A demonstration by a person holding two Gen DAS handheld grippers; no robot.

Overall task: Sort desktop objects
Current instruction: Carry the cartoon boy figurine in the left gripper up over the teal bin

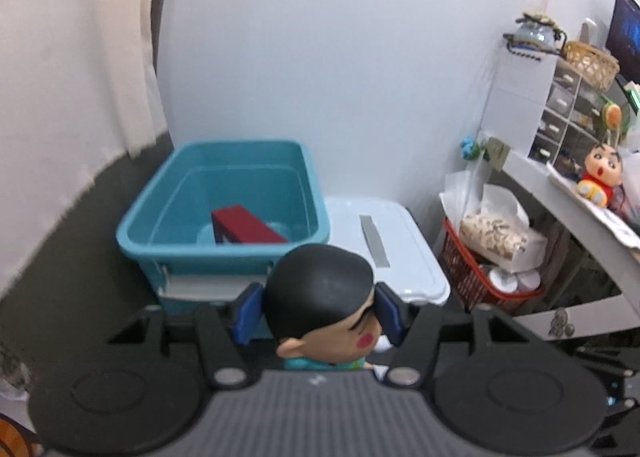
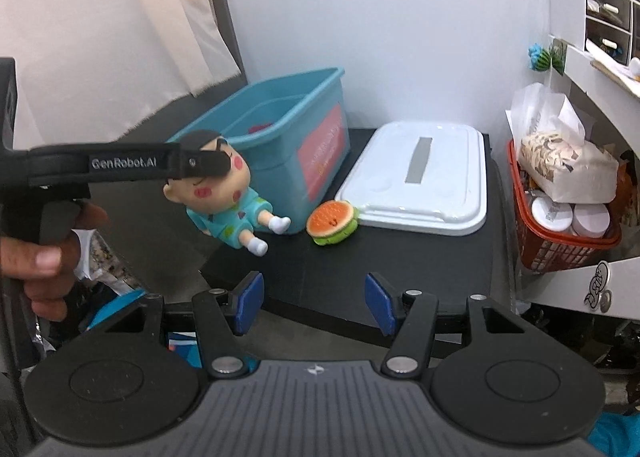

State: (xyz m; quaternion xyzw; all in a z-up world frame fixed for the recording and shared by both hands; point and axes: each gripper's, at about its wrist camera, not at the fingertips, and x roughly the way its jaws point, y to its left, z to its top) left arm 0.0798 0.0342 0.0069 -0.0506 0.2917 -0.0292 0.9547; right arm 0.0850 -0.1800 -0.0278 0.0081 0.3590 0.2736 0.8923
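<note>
Left hand-held gripper (image 1: 318,311) pinches the doll (image 1: 320,297) by the head, blue pads (image 1: 248,311) pressed on both temples; from the right wrist view the doll (image 2: 228,197) hangs in the air with legs dangling, so the head is the only hold. Head grip makes sense: widest, firmest part, and it leaves the body free to drop in feet first. Doll sits just short of the blue bin (image 1: 224,197), near its front wall, not yet over the opening. Bin is open-topped because its white lid (image 1: 384,245) lies flat on the bench (image 2: 400,257) just beside it. A red box (image 1: 244,229) already lies inside, so the bin looks like the sort target.

Right hand-held gripper (image 2: 314,307) is spread wide, holding nothing, hovering low at the near bench edge. It faces the burger toy (image 2: 332,223), which rests on the bench touching the lid's corner, likely the next pick.

Next move, as a guess: lift the doll past the rim, then release. Risk: legs catch the rim.
</note>
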